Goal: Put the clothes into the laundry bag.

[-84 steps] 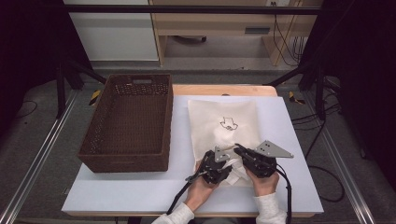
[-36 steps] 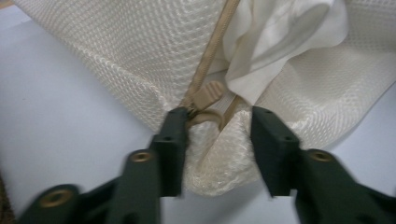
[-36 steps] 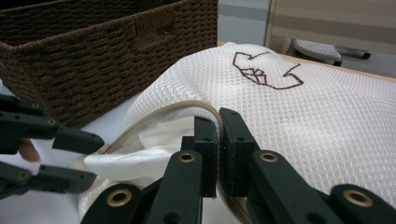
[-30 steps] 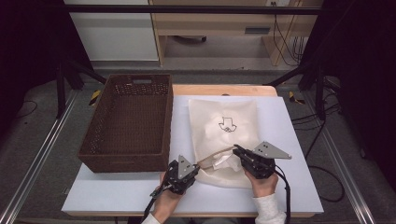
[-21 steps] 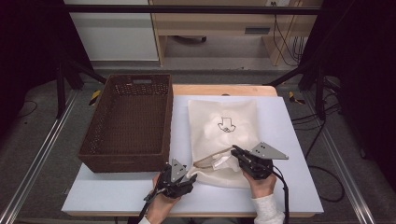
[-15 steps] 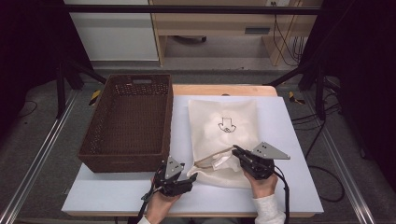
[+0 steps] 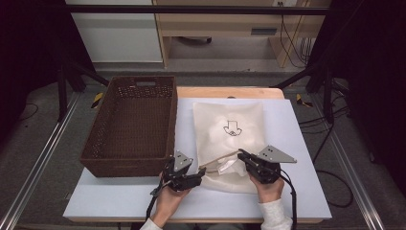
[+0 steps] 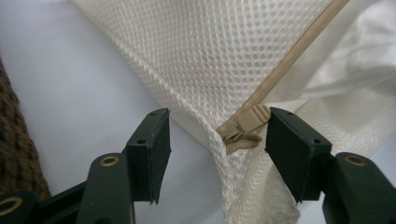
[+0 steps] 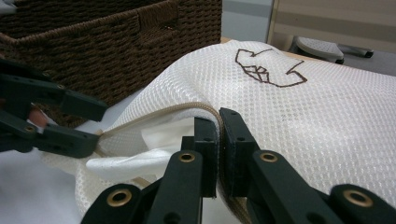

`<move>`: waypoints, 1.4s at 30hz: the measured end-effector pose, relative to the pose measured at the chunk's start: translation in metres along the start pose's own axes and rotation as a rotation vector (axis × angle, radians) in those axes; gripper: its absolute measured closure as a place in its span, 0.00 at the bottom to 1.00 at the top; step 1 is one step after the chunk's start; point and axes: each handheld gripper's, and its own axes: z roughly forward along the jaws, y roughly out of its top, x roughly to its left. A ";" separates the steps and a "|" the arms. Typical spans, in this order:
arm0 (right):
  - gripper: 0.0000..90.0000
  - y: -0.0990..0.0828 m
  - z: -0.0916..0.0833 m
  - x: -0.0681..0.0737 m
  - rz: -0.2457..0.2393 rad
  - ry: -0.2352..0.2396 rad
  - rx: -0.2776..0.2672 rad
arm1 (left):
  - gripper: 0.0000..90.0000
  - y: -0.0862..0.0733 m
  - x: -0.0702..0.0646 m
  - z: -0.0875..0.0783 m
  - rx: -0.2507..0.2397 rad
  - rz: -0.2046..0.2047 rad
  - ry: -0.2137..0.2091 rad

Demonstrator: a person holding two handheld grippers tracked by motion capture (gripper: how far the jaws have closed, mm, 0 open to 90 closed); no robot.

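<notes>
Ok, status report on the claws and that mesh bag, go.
Left claw just opened, straddling zipper pull. Right claw shut on mesh bag rim. Nothing in the way.

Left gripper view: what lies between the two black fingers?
In the left gripper view, the mesh bag corner with its beige zipper pull lies between the open fingers of the left gripper, untouched by either.

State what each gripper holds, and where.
Right gripper pinches the mesh bag at its zipper edge; left gripper holds nothing, its fingers open around the zipper pull.
</notes>
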 end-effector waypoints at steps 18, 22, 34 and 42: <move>0.85 -0.004 0.003 0.002 -0.013 -0.025 0.014 | 0.89 -0.033 -0.005 -0.003 0.114 0.031 -0.096; 0.67 -0.002 -0.001 0.002 -0.009 -0.036 -0.007 | 0.92 -0.037 -0.005 -0.002 0.093 0.037 -0.090; 0.50 0.009 -0.037 0.014 -0.005 0.002 -0.048 | 0.92 -0.038 -0.011 -0.002 0.085 0.087 -0.052; 0.90 -0.012 -0.033 0.020 0.019 0.054 0.050 | 0.92 -0.038 -0.012 -0.002 0.085 0.095 -0.046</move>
